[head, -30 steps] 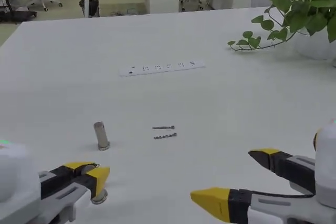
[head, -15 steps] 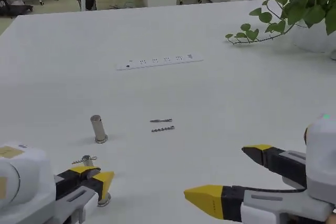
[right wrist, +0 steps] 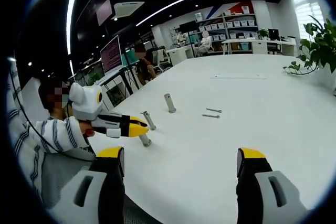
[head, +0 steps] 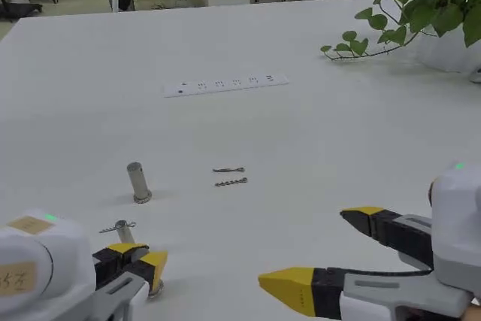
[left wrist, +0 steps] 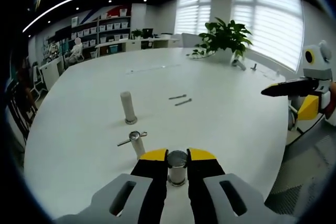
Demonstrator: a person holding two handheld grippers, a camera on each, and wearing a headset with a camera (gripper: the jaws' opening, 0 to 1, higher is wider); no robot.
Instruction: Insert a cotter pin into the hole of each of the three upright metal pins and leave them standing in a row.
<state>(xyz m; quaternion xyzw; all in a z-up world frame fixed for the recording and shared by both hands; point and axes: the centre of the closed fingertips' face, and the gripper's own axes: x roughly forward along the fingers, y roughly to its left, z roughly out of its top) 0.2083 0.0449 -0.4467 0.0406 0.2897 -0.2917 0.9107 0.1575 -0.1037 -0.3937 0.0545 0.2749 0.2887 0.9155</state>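
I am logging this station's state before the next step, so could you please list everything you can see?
Upright metal pins: three, silver; bare pin farthest, fitted pin nearer with a cotter pin through its top, third pin nearest.
Loose cotter pins: two, silver, lying side by side mid-table.
Power strip: one, white, beyond the cotter pins.
Plant: one, green, far right of the table.
Table: one, white.
Shelves: several, holding pale bins, at the far wall.
Left tongs: black with yellow tips, closed on the third pin.
Right tongs: black with yellow tips, open, holding nothing, above the table's right side.
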